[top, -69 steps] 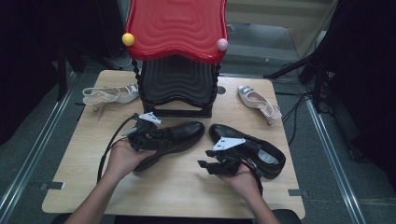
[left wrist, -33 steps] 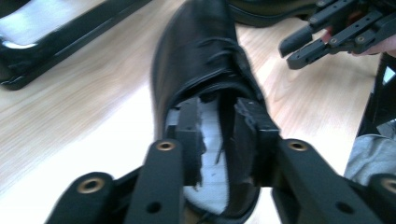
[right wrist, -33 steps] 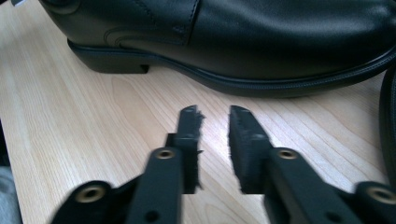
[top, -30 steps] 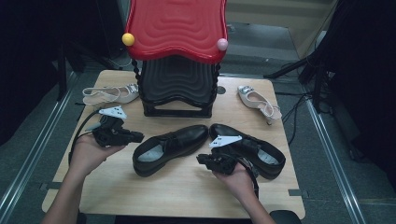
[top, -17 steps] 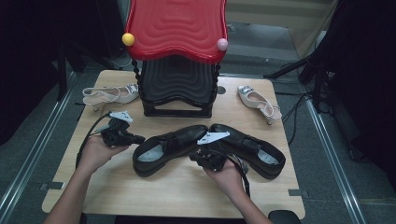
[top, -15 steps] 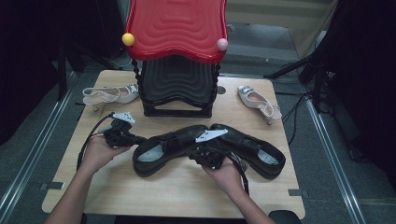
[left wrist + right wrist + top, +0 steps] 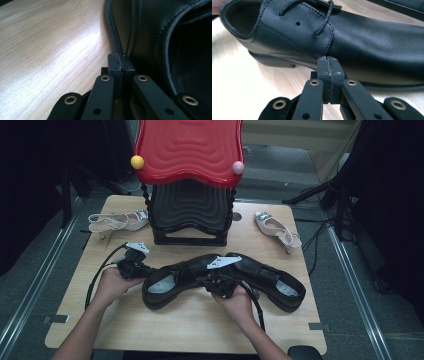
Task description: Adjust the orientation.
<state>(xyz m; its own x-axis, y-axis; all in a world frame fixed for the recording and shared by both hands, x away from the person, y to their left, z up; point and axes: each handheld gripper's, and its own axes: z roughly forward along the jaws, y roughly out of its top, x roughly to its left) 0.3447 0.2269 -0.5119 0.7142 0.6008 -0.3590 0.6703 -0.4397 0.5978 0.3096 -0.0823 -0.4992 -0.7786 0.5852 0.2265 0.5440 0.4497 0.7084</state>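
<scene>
A red, wavy moulded plastic top (image 7: 189,147) rests on a black ribbed stand (image 7: 190,215) at the far middle of the pale wooden surface (image 7: 195,325). A yellow ball (image 7: 137,162) and a pink ball (image 7: 238,167) sit at its corners. One pale slingback heeled shoe (image 7: 117,220) lies far left, another (image 7: 276,228) far right.

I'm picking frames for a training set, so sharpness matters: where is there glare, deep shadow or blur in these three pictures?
High view: evenly lit table, surroundings almost black, slightly soft overall. Left gripper view: a bright glare streak on the wood, the black shoe blurred up close, its opening in deep shadow. Right gripper view: the other black shoe sharp enough to show stitching and laces, pale overexposed tabletop at lower left.
</scene>
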